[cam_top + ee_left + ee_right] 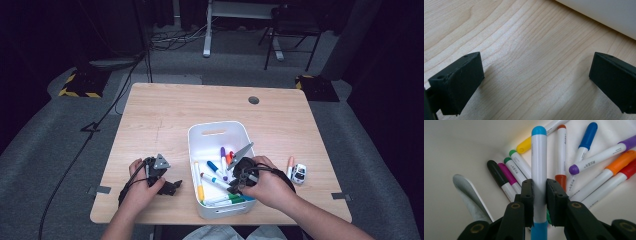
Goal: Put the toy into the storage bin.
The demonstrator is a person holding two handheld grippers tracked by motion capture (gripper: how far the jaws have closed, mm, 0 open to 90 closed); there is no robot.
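Right gripper view: right tool [539, 192] clamps one light-blue marker [539, 157] over ten others; left tool [534, 82] apart.

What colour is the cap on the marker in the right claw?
Light blue cap on a white marker; clearest in the right gripper view.

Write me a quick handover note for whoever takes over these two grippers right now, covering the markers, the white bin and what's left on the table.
Right gripper: shut on the light-blue-capped marker, held over the white bin.
Left gripper: open, nothing between the jaws, low over bare table just left of the bin.
In the bin: a pile of markers, caps yellow, green, black, magenta, orange, blue, purple and red.
Outside the bin: an orange-capped marker and a small white toy car, lying to the bin's right.
Done: most markers look binned.
Left, probably: release the held marker into the bin, then fetch the orange-capped one.
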